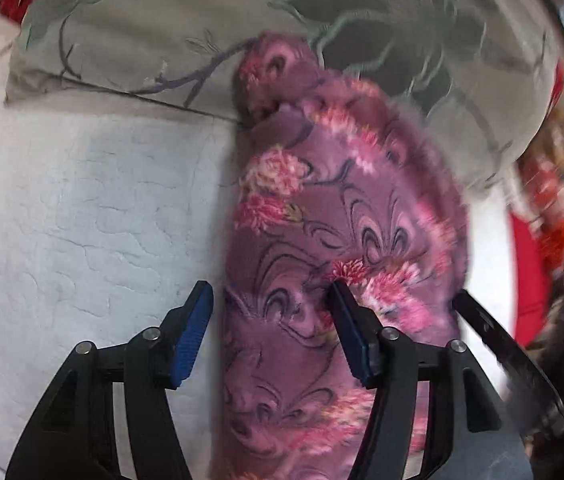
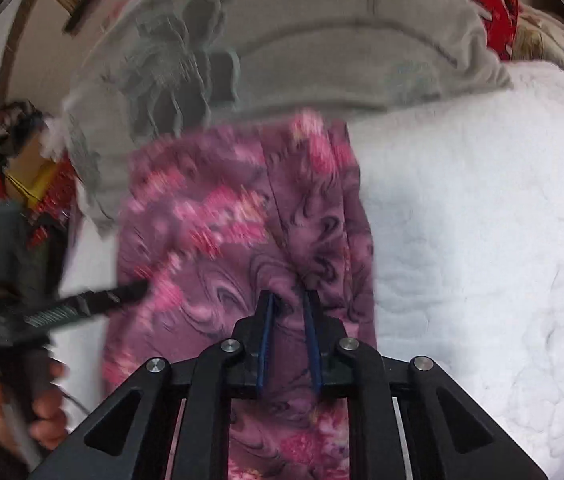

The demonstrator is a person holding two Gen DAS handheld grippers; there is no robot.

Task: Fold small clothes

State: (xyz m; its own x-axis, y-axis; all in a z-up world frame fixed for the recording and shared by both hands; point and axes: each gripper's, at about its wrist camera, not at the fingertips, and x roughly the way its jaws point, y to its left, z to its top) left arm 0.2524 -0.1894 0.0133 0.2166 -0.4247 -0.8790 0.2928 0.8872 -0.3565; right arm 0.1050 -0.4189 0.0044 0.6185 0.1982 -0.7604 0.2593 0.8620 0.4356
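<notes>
A white quilted bedspread (image 1: pixel 81 208) meets a grey floral-patterned pillow (image 1: pixel 161 12) behind it.

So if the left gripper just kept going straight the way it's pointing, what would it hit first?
Most likely the purple floral garment, which lies between and ahead of the left gripper's open fingers. Beyond it is the grey floral pillow; depth is hard to judge.

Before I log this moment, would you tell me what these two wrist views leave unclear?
- Purple floral garment: its near end is cut off by the bottom edge in both views, so its type and fold state are unclear.
- Right gripper: nearly closed with cloth between the pads; whether they pinch it is unclear.
- Left gripper: open over the garment's edge; contact unclear.
- Room clutter: motion-blurred.
</notes>
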